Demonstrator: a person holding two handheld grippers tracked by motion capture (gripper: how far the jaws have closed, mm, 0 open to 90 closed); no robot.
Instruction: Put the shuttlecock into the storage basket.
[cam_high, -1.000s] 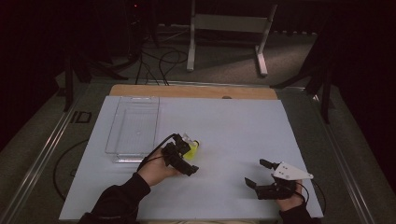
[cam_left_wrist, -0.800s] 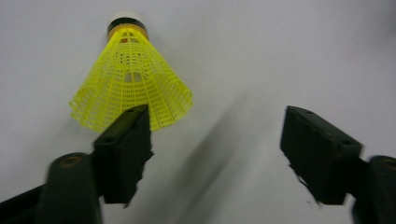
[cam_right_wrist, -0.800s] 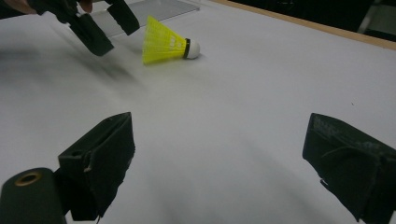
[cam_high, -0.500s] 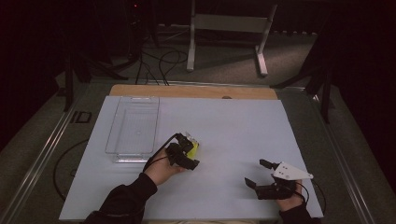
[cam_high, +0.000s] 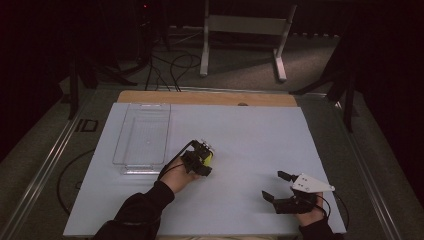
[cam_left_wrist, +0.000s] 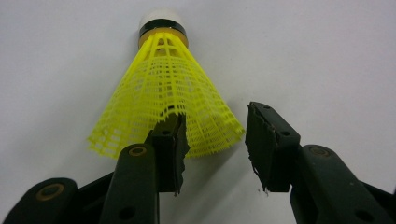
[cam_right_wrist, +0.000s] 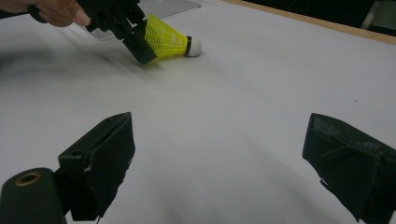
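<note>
Shuttlecock (cam_left_wrist: 163, 93) on table; left claw (cam_left_wrist: 215, 140) closing, astride skirt edge; right claw (cam_right_wrist: 224, 158) wide.

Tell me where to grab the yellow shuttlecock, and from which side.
Probably the open rim of the skirt, from the wide end. The shuttlecock lies on its side on the white table, cork pointing away from the left gripper, whose jaws have just been closing with one pad over the rim. The mesh skirt looks soft, so squeeze gently.

Dim room beyond, the pale table (cam_high: 240, 130) evenly lit from above (soft shadows), some motion blur in the right gripper view.
</note>
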